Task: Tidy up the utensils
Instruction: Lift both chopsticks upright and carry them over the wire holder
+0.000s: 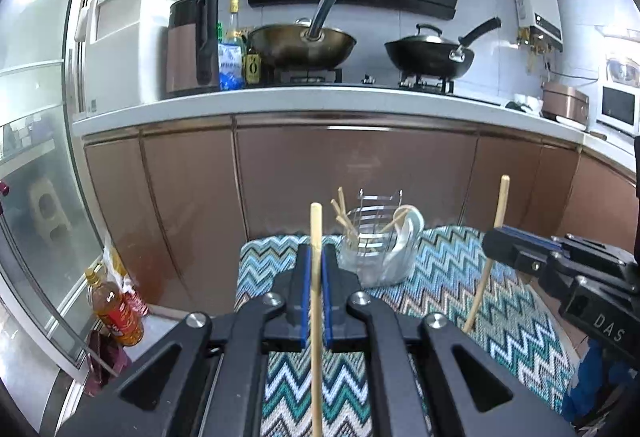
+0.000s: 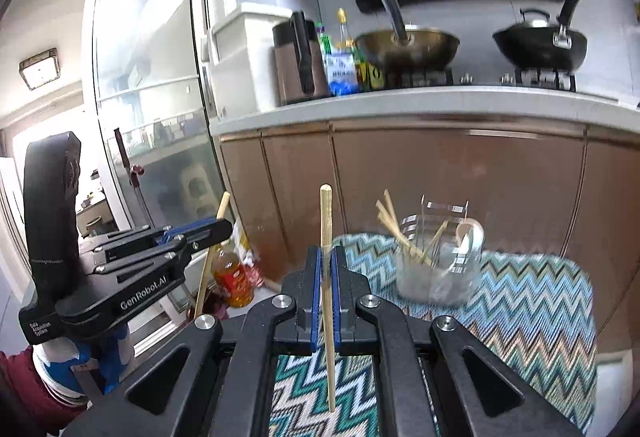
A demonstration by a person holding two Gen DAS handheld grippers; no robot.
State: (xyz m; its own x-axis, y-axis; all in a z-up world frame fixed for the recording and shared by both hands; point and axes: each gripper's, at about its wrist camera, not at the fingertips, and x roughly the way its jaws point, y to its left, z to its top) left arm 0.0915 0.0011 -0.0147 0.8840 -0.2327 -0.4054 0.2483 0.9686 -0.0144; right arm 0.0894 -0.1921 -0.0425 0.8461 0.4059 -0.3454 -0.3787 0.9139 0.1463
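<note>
a: chopsticks first. where are they?

b: one in each of my grippers. my left gripper (image 1: 316, 269) has its fingers (image 1: 305, 289) pinched tight on a pale wooden chopstick (image 1: 316, 317), which stands nearly upright through the lower middle of the left wrist view, its top end poking well above the blue pads. my right gripper (image 2: 327, 269) does the same with a second chopstick (image 2: 328, 317), upright but leaning a little, in the lower middle of the right wrist view.

a: can each camera see the other gripper?

b: yes. the right one sits at the right edge of the left view, its chopstick slanting above and below the closed fingers. the left one sits at the left of the right view, a person's red sleeve (image 2: 16, 389) under it in the lower left corner.

a: and the holder?

b: a glass jar (image 1: 376, 257) with a wire rack in it stands on the zigzag cloth (image 1: 508, 301) covering the surface, just right of centre in the left view. it holds several more chopsticks (image 1: 344, 221), fanned toward the left, and a white ceramic spoon (image 1: 408, 237) on its right side. both held chopsticks are apart from the jar, nearer the cameras.

a: behind it?

b: brown cabinet doors (image 1: 352, 173), and across the upper part of the frame a counter with two woks on the stove.
</note>
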